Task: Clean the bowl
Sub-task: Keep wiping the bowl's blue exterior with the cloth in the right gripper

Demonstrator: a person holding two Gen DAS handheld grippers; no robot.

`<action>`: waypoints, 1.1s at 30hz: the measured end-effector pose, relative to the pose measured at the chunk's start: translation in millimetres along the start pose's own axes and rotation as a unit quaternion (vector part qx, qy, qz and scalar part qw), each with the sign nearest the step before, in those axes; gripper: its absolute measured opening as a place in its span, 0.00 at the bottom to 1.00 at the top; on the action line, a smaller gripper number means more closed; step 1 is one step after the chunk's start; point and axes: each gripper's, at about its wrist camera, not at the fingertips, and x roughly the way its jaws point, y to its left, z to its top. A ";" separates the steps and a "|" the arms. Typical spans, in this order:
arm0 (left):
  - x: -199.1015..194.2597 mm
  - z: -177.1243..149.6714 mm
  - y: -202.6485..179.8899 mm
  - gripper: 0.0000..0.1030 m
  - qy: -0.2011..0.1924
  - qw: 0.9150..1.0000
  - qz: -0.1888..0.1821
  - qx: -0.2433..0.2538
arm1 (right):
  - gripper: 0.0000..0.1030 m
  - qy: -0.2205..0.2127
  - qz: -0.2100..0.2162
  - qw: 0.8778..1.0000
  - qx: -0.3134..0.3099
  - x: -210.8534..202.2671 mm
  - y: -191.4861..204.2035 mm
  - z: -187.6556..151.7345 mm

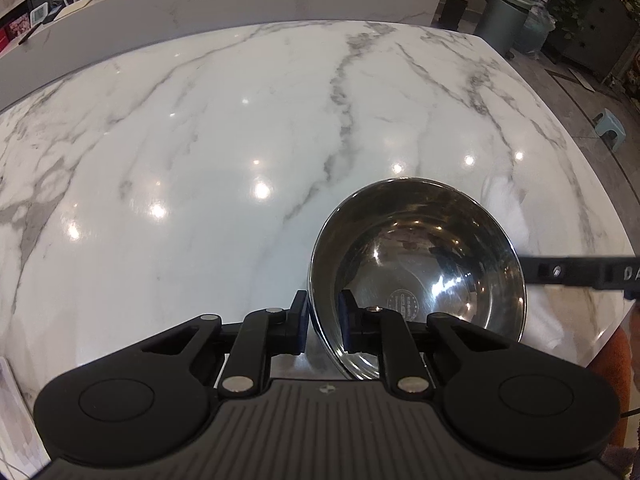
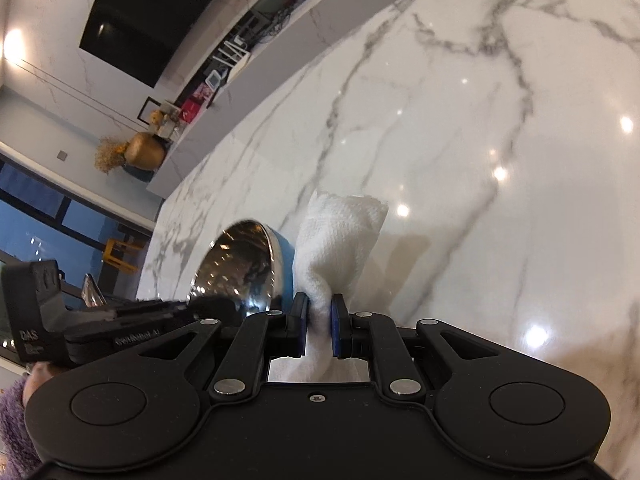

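We see a big white table (image 1: 200,160) with gray lines running through it like marble. It shines, and little lights glint on it.

On the table, near the edge close to us, sits a shiny metal bowl (image 1: 420,256). It is tipped up on its side a bit. From the right camera its outside wall looks blue.

Our left gripper (image 1: 323,320) is closed on the bowl's rim. One finger is outside the bowl and the other is inside it.

Our right gripper (image 2: 319,326) is pinched tight on a white cloth (image 2: 340,232). The cloth sticks up past the fingers, just beside the bowl. We cannot tell if the cloth touches the bowl.
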 end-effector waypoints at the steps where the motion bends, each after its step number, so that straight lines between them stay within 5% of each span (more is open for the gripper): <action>1: 0.1 0.6 0.6 0.14 0.000 1.000 0.001 0.001 | 0.11 0.003 0.001 1.000 0.000 0.7 0.2 -3.2; 12: 2.2 4.3 5.2 0.16 -0.004 1.000 -0.005 -0.007 | 0.11 0.046 0.005 0.999 -0.010 11.5 2.7 -33.7; 19: -0.7 -1.2 16.7 0.37 0.003 0.998 -0.016 -0.062 | 0.11 0.049 0.004 0.999 -0.004 13.4 -0.9 -36.9; 33: 2.8 -8.5 1.3 0.23 0.014 1.000 -0.006 -0.020 | 0.11 -0.019 0.007 1.000 -0.007 -21.1 5.2 -11.9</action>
